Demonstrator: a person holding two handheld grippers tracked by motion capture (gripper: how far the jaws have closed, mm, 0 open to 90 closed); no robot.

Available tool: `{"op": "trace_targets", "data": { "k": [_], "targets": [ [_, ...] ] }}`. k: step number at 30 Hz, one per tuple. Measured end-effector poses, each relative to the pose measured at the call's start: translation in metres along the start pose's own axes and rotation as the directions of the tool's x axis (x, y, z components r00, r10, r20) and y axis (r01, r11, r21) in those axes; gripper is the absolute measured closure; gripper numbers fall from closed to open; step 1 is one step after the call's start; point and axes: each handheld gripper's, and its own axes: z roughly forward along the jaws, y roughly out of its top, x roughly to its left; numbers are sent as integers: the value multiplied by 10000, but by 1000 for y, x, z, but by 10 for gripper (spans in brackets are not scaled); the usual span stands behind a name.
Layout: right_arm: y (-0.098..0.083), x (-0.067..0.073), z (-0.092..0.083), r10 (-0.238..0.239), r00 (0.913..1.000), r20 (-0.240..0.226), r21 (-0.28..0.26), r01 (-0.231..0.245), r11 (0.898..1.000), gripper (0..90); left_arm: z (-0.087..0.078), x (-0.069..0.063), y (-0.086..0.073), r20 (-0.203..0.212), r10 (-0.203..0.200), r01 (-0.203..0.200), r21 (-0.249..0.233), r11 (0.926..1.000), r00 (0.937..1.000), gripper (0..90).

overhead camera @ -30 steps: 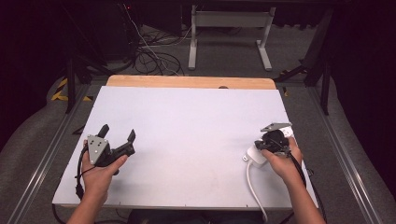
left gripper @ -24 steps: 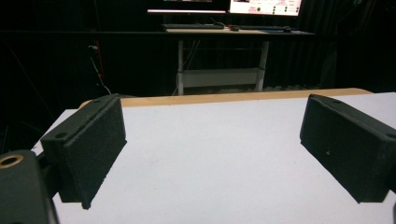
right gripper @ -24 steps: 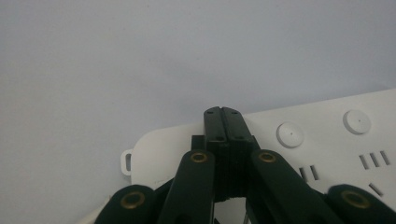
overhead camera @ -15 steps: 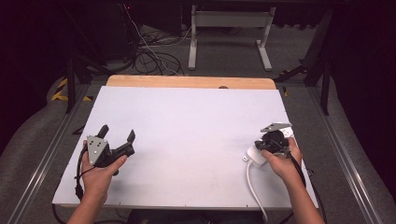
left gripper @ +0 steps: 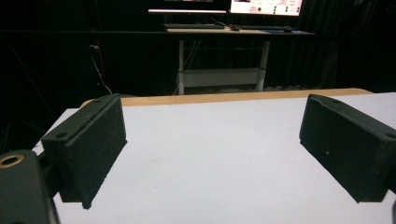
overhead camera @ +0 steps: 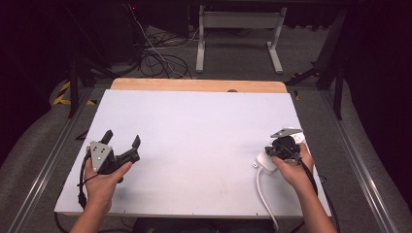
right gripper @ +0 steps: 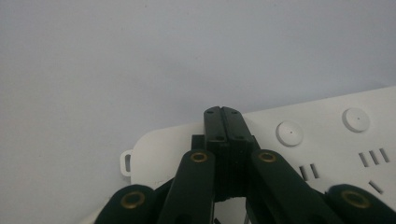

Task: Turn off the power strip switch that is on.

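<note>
In the high view we see the left hand (overhead camera: 104, 182) come up from the lower left of the frame, forearm rising almost straight, wrapped around the left gripper (overhead camera: 121, 141), which points toward the upper right. Its jaws stand wide apart with nothing between them; in the left gripper view the two black pads (left gripper: 91, 149) flank bare white table (left gripper: 210, 154).

The right hand (overhead camera: 291, 167) enters from the lower right, forearm slanting up and to the left, and holds the right gripper (overhead camera: 278, 148) tipped down over the white power strip (overhead camera: 265, 160). In the right gripper view the jaws are pressed together, holding nothing, their tips over the power strip (right gripper: 322, 140); we cannot tell whether they touch it.

The power strip lies at the right middle of the high view, near the table's right edge. Its long axis runs from lower left to upper right, partly hidden under the hand. Its white cord (overhead camera: 262, 194) leaves the lower-left end and trails toward the bottom of the frame.
</note>
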Motion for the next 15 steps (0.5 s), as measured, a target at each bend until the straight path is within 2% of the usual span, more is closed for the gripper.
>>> {"op": "trace_targets", "data": {
  "k": [5, 15],
  "targets": [
    [-2, -1, 0, 172, 9998, -43, -98, -172, 9998, 900, -1, 0, 0, -36, -28, 28, -19, 10000, 10000, 77],
    [-2, 0, 0, 60, 10000, 15, -103, -60, 9999, 900, -1, 1, 0, -37, -18, 18, -1, 10000, 10000, 79]
  ]
}}
